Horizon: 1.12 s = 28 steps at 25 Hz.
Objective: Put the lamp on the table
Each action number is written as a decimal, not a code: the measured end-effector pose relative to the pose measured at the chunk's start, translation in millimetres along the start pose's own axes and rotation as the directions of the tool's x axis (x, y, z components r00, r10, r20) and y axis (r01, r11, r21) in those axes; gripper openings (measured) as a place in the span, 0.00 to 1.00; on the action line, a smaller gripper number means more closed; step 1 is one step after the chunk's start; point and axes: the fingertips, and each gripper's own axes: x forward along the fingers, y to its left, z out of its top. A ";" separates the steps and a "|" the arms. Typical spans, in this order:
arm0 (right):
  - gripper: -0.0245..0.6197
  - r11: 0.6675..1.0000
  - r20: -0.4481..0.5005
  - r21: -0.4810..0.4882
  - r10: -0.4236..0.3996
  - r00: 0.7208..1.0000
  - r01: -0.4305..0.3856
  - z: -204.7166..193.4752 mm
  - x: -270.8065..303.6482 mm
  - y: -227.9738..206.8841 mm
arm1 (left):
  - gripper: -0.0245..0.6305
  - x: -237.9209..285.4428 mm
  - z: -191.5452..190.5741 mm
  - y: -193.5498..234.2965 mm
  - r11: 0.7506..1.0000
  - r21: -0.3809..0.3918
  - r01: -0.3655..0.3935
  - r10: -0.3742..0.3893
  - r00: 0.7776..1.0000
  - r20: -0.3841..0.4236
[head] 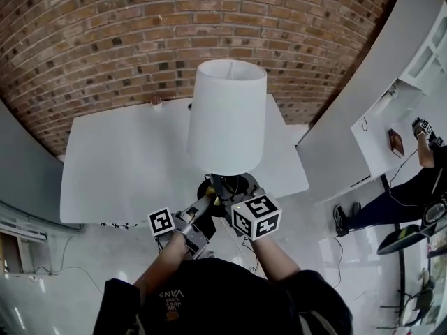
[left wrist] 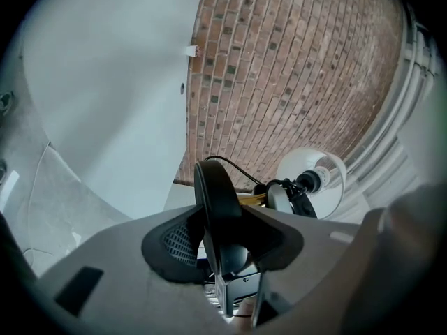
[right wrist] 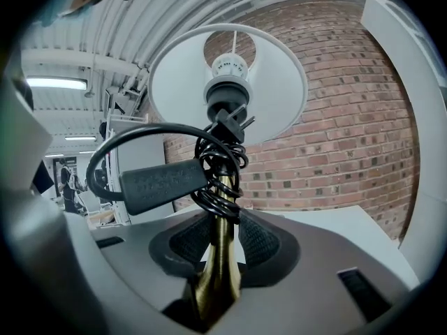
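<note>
I carry a lamp with a white shade (head: 227,117), a brass stem (right wrist: 219,260) and a black round base (left wrist: 213,201). Its black cord (right wrist: 219,165) is wound round the stem, and the plug block (right wrist: 164,183) sticks out to the left. My left gripper (head: 202,208) is shut on the base's edge (head: 209,187). My right gripper (head: 229,199) is shut on the stem, pads pressed on both sides. The lamp hangs at the near edge of the white table (head: 119,166), with the shade over the tabletop. In the left gripper view, the shade (left wrist: 316,180) shows from underneath.
A brick wall (head: 209,26) runs behind the table. To the right, a white partition (head: 363,103) separates another desk (head: 380,142), where a person (head: 412,187) sits. Cables (head: 49,274) lie on the glossy floor at the left.
</note>
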 end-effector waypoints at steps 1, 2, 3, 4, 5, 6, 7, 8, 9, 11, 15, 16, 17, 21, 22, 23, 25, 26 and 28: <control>0.22 1.000 -0.001 0.002 -0.005 1.000 0.005 2.0 8.9 -1.2 | 0.28 1.4 9.0 -1.0 1.000 0.000 0.002 -0.002 1.000 -0.001; 0.22 1.000 -0.002 0.006 -0.011 1.000 0.011 4.0 17.8 -2.9 | 0.28 2.9 18.0 -2.0 1.000 0.000 0.004 -0.004 1.000 -0.003; 0.22 1.000 -0.001 0.014 -0.019 1.000 0.019 6.6 26.3 -5.0 | 0.28 4.8 27.0 -3.5 1.000 0.000 0.006 -0.006 1.000 -0.007; 0.22 0.999 0.003 0.023 -0.027 1.000 0.027 9.7 34.2 -7.5 | 0.28 7.3 35.8 -5.7 1.000 0.000 0.010 -0.010 1.000 -0.013; 0.21 0.999 0.008 0.033 -0.036 0.999 0.036 13.5 41.7 -10.1 | 0.28 10.1 44.5 -8.3 1.000 0.000 0.015 -0.015 1.000 -0.021; 0.21 0.998 0.014 0.042 -0.045 0.999 0.045 17.6 49.0 -12.5 | 0.28 13.0 53.5 -10.9 1.000 0.001 0.020 -0.020 0.999 -0.029; 0.21 0.997 0.021 0.048 -0.056 0.998 0.054 22.2 56.7 -14.6 | 0.28 15.9 63.1 -13.2 1.000 0.007 0.023 -0.023 0.999 -0.039; 0.21 0.997 0.027 0.052 -0.067 0.997 0.065 26.9 65.1 -16.4 | 0.28 18.7 73.0 -15.7 1.000 0.013 0.024 -0.024 0.998 -0.051; 0.21 0.996 0.033 0.055 -0.078 0.996 0.076 31.4 73.9 -18.0 | 0.28 21.4 83.1 -18.5 1.000 0.019 0.025 -0.024 0.998 -0.064; 0.21 0.994 0.039 0.064 -0.096 0.995 0.094 38.2 92.0 -20.3 | 0.28 25.3 102.3 -23.5 0.999 0.022 0.025 -0.023 0.996 -0.084; 0.21 0.989 0.030 0.091 -0.124 0.992 0.121 41.4 120.8 -23.1 | 0.28 26.9 131.4 -25.2 1.000 0.018 0.022 -0.020 0.995 -0.100; 0.21 0.987 0.027 0.096 -0.131 0.991 0.128 41.4 125.8 -24.0 | 0.28 27.3 136.3 -24.8 1.000 0.020 0.022 -0.019 0.994 -0.106; 0.21 0.986 0.025 0.099 -0.138 0.990 0.135 41.4 130.7 -25.1 | 0.29 27.9 141.1 -24.3 0.999 0.025 0.022 -0.019 0.993 -0.116; 0.20 0.980 0.015 0.118 -0.164 0.986 0.162 40.2 149.5 -31.3 | 0.30 31.2 159.6 -21.7 0.997 0.067 0.024 -0.013 0.987 -0.157; 0.20 0.979 0.009 0.122 -0.168 0.986 0.166 39.3 153.9 -33.7 | 0.30 32.8 163.8 -20.5 0.997 0.072 0.022 -0.010 0.987 -0.161; 0.20 0.978 0.001 0.124 -0.170 0.985 0.169 37.9 157.9 -36.5 | 0.30 34.7 167.6 -18.9 0.997 0.076 0.020 -0.008 0.987 -0.162; 0.20 0.976 -0.018 0.126 -0.176 0.984 0.177 32.7 164.9 -43.4 | 0.30 37.9 173.6 -13.0 0.996 0.083 0.015 -0.001 0.987 -0.162; 0.20 0.975 -0.028 0.123 -0.181 0.983 0.183 29.7 168.0 -48.0 | 0.31 39.6 176.1 -9.3 0.996 0.083 0.010 0.003 0.987 -0.160; 0.20 0.975 -0.046 0.107 -0.192 0.980 0.196 24.4 174.1 -59.7 | 0.32 43.6 180.9 -1.3 0.997 0.078 0.000 0.012 0.988 -0.154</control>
